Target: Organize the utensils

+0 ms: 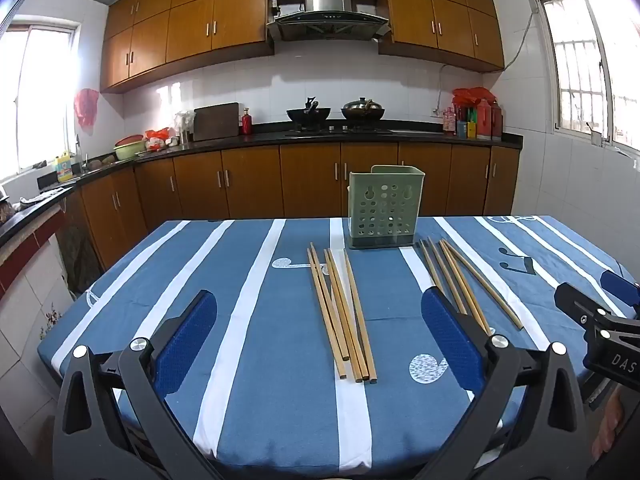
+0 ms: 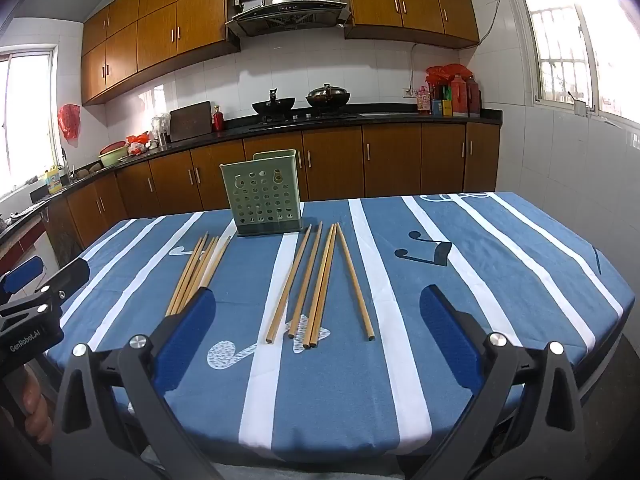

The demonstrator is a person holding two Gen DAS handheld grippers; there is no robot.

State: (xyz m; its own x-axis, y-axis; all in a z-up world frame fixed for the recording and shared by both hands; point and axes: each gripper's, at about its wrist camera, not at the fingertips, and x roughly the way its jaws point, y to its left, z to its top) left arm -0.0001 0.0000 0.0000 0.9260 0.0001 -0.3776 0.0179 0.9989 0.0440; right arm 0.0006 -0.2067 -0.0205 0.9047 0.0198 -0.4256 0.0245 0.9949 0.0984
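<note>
A green perforated utensil holder [image 1: 384, 210] [image 2: 264, 196] stands upright at the far side of the table. Two bunches of wooden chopsticks lie flat before it: the left bunch [image 1: 344, 316] [image 2: 198, 272] and the right bunch [image 1: 464, 284] [image 2: 316, 284]. My left gripper [image 1: 320, 340] is open and empty, hovering above the near table edge with the left bunch between its fingers' line of sight. My right gripper [image 2: 320, 336] is open and empty, above the near edge facing the right bunch. Each gripper shows at the edge of the other's view.
The table carries a blue cloth with white stripes [image 1: 248, 320] [image 2: 460, 280]. Behind it runs a kitchen counter [image 1: 320, 140] with woks, bottles and a cutting board. A tiled wall with a window [image 2: 568, 40] is on the right.
</note>
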